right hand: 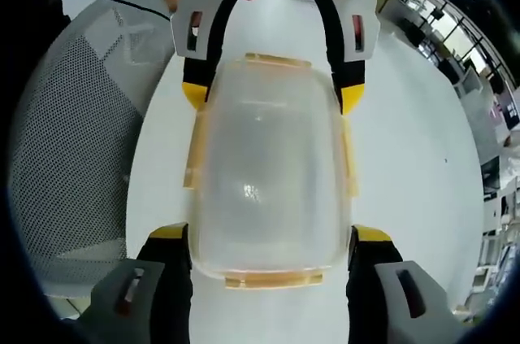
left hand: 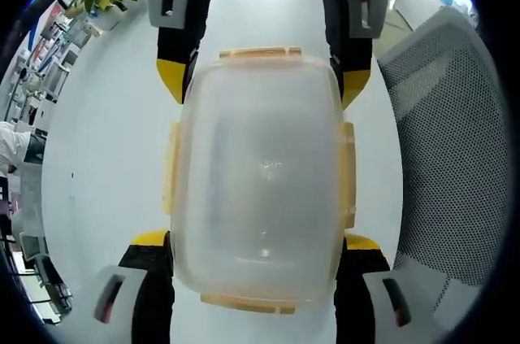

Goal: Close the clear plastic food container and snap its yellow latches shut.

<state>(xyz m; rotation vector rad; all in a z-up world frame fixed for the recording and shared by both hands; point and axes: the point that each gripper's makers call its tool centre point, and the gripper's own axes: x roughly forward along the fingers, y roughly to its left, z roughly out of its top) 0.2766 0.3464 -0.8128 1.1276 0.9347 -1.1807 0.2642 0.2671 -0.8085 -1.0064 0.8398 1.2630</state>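
Both the left gripper [left hand: 258, 259] and right gripper [right hand: 270, 250] spread wide, straddling opposite ends of the container [left hand: 262, 177] on the white table [left hand: 106, 157] (contact unclear); latches' [left hand: 348, 175] state is hard to read.

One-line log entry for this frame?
clear plastic food container with yellow latches: on white table | left gripper, right gripper: open, straddling opposite ends

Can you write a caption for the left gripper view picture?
Two grippers flank a clear plastic food container with yellow latches on a white table.
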